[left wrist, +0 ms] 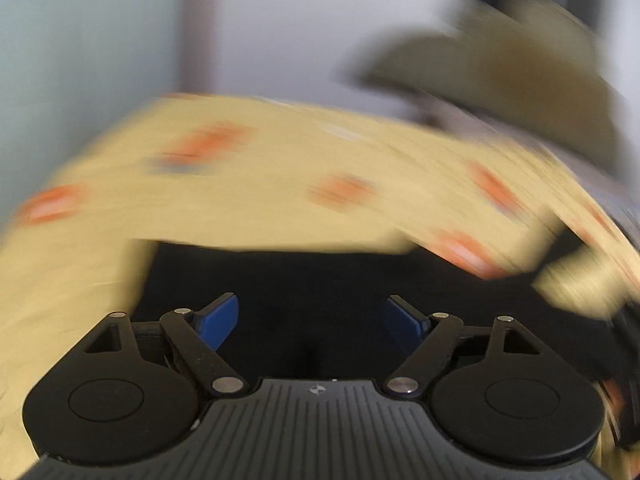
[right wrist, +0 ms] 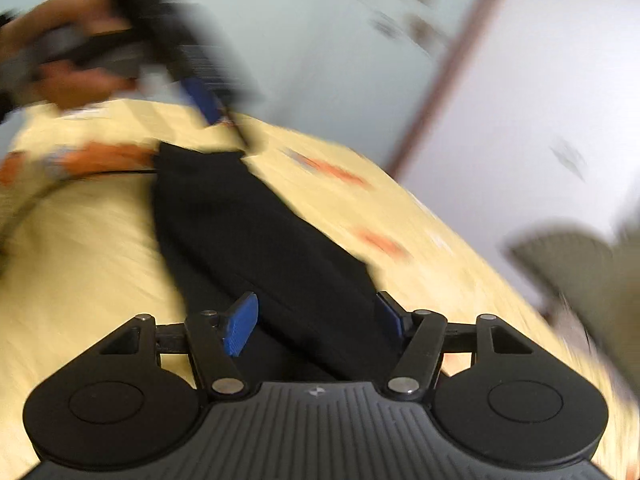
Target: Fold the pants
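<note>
Between the blue pads of the left gripper (left wrist: pixel 312 322), in its own wrist view, lies only the black pants (left wrist: pixel 320 280); the jaws stand wide apart and grip nothing. The dark cloth fills the space just ahead of and below the gripper, and past it spreads a yellow bed sheet (left wrist: pixel 280 168) with orange motifs. Far off to the upper right of this gripper sits a blurred olive-tan bundle (left wrist: pixel 520 64), perhaps a pillow or other cloth; it is too smeared to tell.

In the right wrist view, the left gripper (right wrist: pixel 208 100) shows at the upper left, held in a person's hand (right wrist: pixel 68 64), close above the far end of the pants (right wrist: pixel 260 240). The pants run as one long, narrow, dark band from that far end down to the right gripper (right wrist: pixel 316 320), lying flat on the sheet. The right gripper's jaws are also spread; the near end of the band passes between them, but the pads do not seem to press on it.

Judging by the narrow shape, the legs are probably already laid one over the other lengthwise and the cloth released. What seems left is the crosswise folding, bringing one end over toward the other, then smoothing.
</note>
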{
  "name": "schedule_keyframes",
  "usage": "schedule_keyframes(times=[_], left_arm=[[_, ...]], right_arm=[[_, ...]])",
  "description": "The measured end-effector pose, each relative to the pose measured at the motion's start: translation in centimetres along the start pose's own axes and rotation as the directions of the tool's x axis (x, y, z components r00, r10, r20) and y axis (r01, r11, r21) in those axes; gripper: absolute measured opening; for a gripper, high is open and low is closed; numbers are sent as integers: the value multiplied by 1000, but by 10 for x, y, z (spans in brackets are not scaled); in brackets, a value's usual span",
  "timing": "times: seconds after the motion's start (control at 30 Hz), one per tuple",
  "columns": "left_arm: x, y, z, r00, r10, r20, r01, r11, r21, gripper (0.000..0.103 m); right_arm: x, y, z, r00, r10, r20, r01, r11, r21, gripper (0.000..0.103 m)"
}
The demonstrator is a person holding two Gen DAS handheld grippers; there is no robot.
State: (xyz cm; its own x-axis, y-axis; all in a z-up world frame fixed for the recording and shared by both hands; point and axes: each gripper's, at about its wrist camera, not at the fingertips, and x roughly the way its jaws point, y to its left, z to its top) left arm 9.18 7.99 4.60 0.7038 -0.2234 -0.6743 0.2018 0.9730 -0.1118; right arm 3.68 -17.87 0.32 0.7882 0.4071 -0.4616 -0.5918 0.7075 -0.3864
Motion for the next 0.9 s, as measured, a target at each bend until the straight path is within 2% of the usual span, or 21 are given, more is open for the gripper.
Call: schedule_keyframes(times=[0.03, 0.07, 0.1, 0.17, 0.23, 0.27, 0.3, 0.33, 0.4, 0.47, 0.53, 0.57, 0.6, 0.67, 0.7, 0.73, 0.77, 0.8, 0.83, 0.9], left_arm=[[12, -18, 1, 994, -97, -43, 101, 991, 85, 82], [22, -34, 0, 985, -162, -66, 171, 972, 162, 82], [30, -49, -2, 977, -197, -81, 210, 949, 236, 81], [47, -76, -8, 971, -212, -107, 237, 894, 380, 81], [61, -95, -15, 971, -200, -129, 238, 842, 484, 79], [68, -101, -17, 969, -204, -142, 248, 818, 519, 74], [73, -104, -19, 968, -197, -155, 250, 808, 533, 65], [78, -104, -20, 967, -187, -171, 251, 804, 539, 60], [84, -105, -24, 958, -194, -213, 281, 795, 537, 54], [87, -108, -29, 950, -202, -239, 302, 788, 536, 50], [87, -109, -33, 951, -200, -235, 300, 778, 551, 44], [85, -109, -35, 953, -203, -225, 297, 777, 556, 36], [85, -109, -36, 955, -205, -215, 292, 778, 556, 26], [84, -109, -36, 956, -211, -204, 290, 786, 546, 12], [81, -108, -37, 954, -222, -201, 297, 787, 541, 5], [78, -108, -39, 953, -232, -196, 302, 783, 543, 4], [74, -108, -41, 953, -240, -183, 302, 774, 556, 4], [69, -109, -46, 956, -241, -165, 292, 766, 573, 3], [66, -109, -48, 959, -240, -150, 282, 761, 584, 3], [60, -107, -54, 958, -252, -137, 283, 757, 589, 2]], right_arm=[[3, -22, -8, 999, -24, -21, 25, 999, 48, 64], [6, -45, -15, 999, -29, -45, 34, 993, 111, 64], [9, -65, -22, 997, -20, -73, 32, 983, 179, 64], [18, -95, -29, 994, -5, -113, 36, 960, 278, 64], [28, -110, -26, 992, 23, -121, 14, 956, 294, 64], [34, -115, -25, 990, 67, -120, -29, 955, 295, 64], [41, -118, -21, 986, 115, -119, -77, 956, 283, 64], [43, -122, -19, 979, 165, -116, -133, 959, 249, 63], [56, -118, -14, 951, 276, -138, -261, 958, 119, 63], [69, -106, -6, 911, 355, -209, -365, 931, -11, 62], [84, -102, 2, 877, 387, -283, -424, 902, -79, 55], [93, -102, 6, 851, 417, -319, -466, 880, -93, 54], [100, -102, 9, 832, 437, -343, -496, 862, -103, 52], [110, -101, 13, 789, 476, -389, -555, 823, -118, 51], [116, -99, 12, 767, 489, -415, -578, 808, -117, 44], [120, -96, 11, 750, 491, -442, -593, 795, -124, 30], [124, -91, 11, 730, 486, -480, -607, 784, -130, 24], [127, -89, 9, 721, 477, -503, -613, 778, -142, 15], [123, -84, 9, 722, 461, -516, -612, 774, -164, 8], [111, -82, 8, 730, 445, -518, -603, 777, -183, 5]])
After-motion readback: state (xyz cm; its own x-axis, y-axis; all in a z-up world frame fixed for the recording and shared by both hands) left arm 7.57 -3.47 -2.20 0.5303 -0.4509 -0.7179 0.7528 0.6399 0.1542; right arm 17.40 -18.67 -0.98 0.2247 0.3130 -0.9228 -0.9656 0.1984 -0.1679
